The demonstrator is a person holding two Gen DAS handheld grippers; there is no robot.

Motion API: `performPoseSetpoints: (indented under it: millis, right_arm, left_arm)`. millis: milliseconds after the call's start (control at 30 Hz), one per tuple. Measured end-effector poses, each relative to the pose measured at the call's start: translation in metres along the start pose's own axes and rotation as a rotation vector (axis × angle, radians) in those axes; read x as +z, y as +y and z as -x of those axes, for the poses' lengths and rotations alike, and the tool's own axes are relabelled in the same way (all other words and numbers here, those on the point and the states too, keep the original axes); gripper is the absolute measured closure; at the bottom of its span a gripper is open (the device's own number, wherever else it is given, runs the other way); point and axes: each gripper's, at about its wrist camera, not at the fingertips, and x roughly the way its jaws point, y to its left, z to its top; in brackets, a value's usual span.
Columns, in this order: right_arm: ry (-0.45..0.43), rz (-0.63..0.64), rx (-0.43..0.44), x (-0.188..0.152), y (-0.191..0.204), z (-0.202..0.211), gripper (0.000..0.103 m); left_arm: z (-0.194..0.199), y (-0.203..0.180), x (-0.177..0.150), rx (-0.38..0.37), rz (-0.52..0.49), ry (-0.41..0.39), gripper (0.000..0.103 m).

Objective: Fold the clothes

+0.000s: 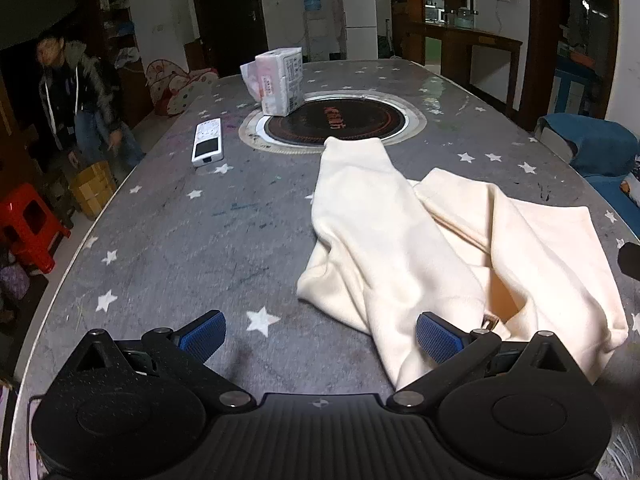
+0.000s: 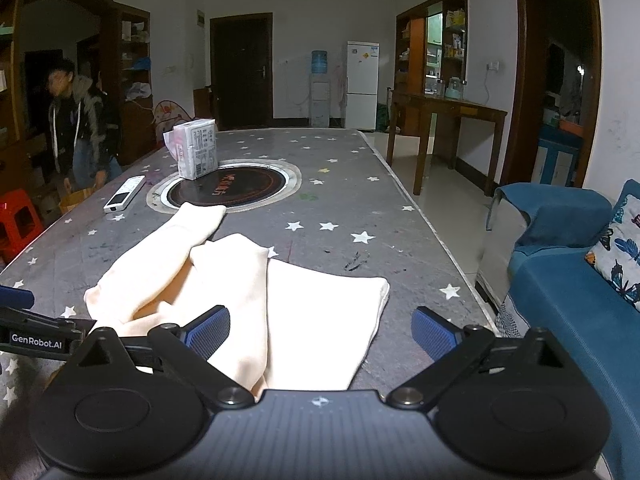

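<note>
A cream pair of trousers point(image 1: 420, 240) lies rumpled on the grey star-patterned table point(image 1: 180, 240), one leg stretching toward the round hob. My left gripper point(image 1: 320, 336) hovers open at the garment's near left edge, its right finger over the cloth and nothing held. In the right wrist view the same trousers point(image 2: 248, 280) spread across the table's near part. My right gripper point(image 2: 320, 332) stands open above the cloth's near right corner, empty. The left gripper's body point(image 2: 36, 332) shows at that view's left edge.
A round black hob point(image 1: 334, 122) is set in the table's middle, with a white tissue pack point(image 1: 278, 80) on its rim and a white remote point(image 1: 207, 142) to its left. A person point(image 1: 76, 100) bends by a red stool point(image 1: 30, 220). A blue sofa point(image 2: 572, 280) flanks the right.
</note>
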Motion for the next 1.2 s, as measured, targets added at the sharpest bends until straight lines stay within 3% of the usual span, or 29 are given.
performPoseSetpoints:
  millis: [733, 933, 1200]
  right_arm:
    - [0.023, 0.015, 0.063, 0.014, 0.000, -0.020, 0.016]
    - [0.041, 0.041, 0.101, 0.022, 0.004, -0.031, 0.023]
    - [0.092, 0.036, 0.154, 0.031, 0.007, -0.054, 0.027]
  left_arm:
    - [-0.007, -0.016, 0.020, -0.042, -0.075, -0.033, 0.001]
    - [-0.015, -0.014, 0.027, -0.073, -0.080, -0.022, 0.012]
    - [-0.027, -0.017, 0.039, -0.095, -0.100, -0.016, 0.014]
